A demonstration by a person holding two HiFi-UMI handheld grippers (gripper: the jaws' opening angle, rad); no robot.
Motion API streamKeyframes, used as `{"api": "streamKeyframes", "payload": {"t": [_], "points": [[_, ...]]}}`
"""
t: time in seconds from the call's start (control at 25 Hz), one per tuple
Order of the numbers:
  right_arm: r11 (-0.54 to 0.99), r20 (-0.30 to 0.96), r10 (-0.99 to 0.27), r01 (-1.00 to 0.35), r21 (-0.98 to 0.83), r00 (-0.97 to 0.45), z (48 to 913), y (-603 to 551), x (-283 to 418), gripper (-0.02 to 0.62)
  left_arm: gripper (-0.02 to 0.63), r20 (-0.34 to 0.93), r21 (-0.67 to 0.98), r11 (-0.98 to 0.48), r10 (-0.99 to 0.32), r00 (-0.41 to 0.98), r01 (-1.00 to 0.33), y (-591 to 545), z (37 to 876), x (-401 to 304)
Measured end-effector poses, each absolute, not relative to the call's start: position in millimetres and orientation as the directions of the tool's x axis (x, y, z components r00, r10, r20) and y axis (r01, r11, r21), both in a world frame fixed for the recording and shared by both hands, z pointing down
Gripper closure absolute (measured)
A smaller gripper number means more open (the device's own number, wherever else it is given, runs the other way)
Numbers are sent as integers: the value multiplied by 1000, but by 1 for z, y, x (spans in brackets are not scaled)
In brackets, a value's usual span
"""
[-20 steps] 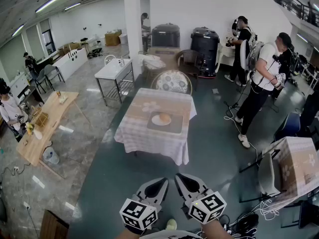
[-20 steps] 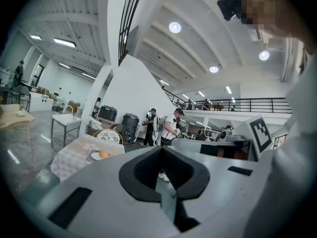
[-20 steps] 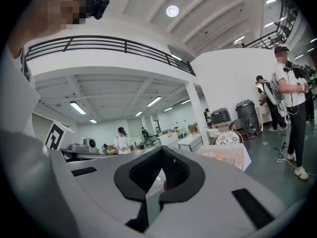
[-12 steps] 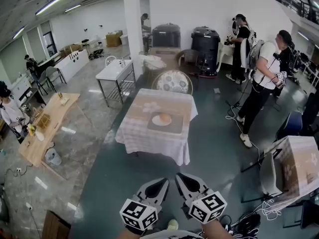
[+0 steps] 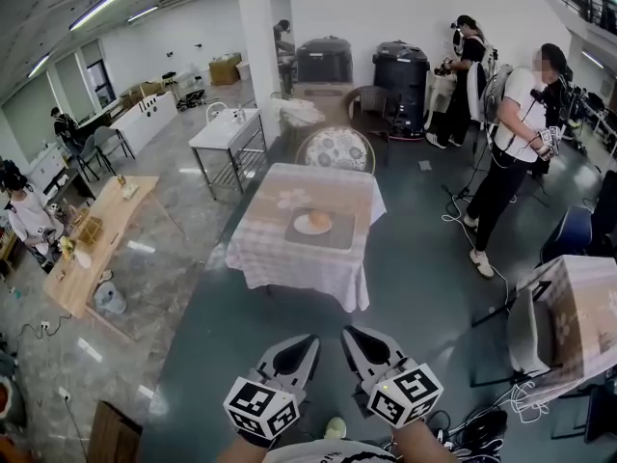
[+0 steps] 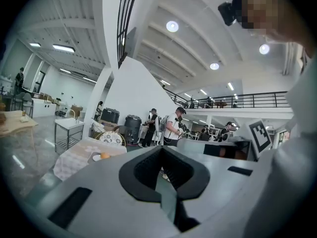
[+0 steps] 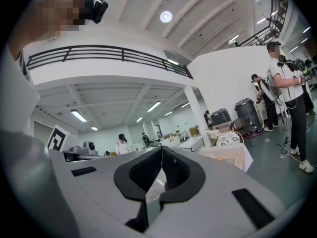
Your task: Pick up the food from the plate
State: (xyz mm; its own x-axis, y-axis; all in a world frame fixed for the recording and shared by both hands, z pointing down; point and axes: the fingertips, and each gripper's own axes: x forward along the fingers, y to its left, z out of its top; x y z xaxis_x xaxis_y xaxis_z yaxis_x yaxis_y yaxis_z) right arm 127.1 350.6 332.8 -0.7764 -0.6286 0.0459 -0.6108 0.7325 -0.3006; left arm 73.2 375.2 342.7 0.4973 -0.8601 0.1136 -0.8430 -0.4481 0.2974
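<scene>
- The food (image 5: 319,221), a small orange-brown lump, lies on a pale round plate (image 5: 306,226). It looks roundish, and at this range I cannot make out a long axis or which way it points.
- The plate rests on a grey mat (image 5: 326,238), whose long side runs across the desk (image 5: 289,263). The desk is covered by a pale checked cloth that hangs over its edges.
- In the left gripper view the same food (image 6: 104,155) shows as an orange dot on the plate (image 6: 95,158), far off at the left.
- A chair with a round patterned back (image 5: 334,149) stands at the far side of the desk.
- A person in a white shirt (image 5: 511,143) stands to the right, well apart from the desk.
- The left gripper (image 5: 310,341) is held low and near the camera, far from the desk; its fingers are closed on nothing.
- The right gripper (image 5: 350,334) is just beside it, its fingers likewise pressed together and empty.
</scene>
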Motion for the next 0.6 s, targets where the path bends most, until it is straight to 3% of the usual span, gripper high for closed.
{"api": "streamKeyframes", "payload": {"t": [0.6], "points": [[719, 62, -636, -620, -314, -769, 343, 322, 121, 580, 601, 113, 309, -458, -853, 510, -834, 343, 352, 67]]}}
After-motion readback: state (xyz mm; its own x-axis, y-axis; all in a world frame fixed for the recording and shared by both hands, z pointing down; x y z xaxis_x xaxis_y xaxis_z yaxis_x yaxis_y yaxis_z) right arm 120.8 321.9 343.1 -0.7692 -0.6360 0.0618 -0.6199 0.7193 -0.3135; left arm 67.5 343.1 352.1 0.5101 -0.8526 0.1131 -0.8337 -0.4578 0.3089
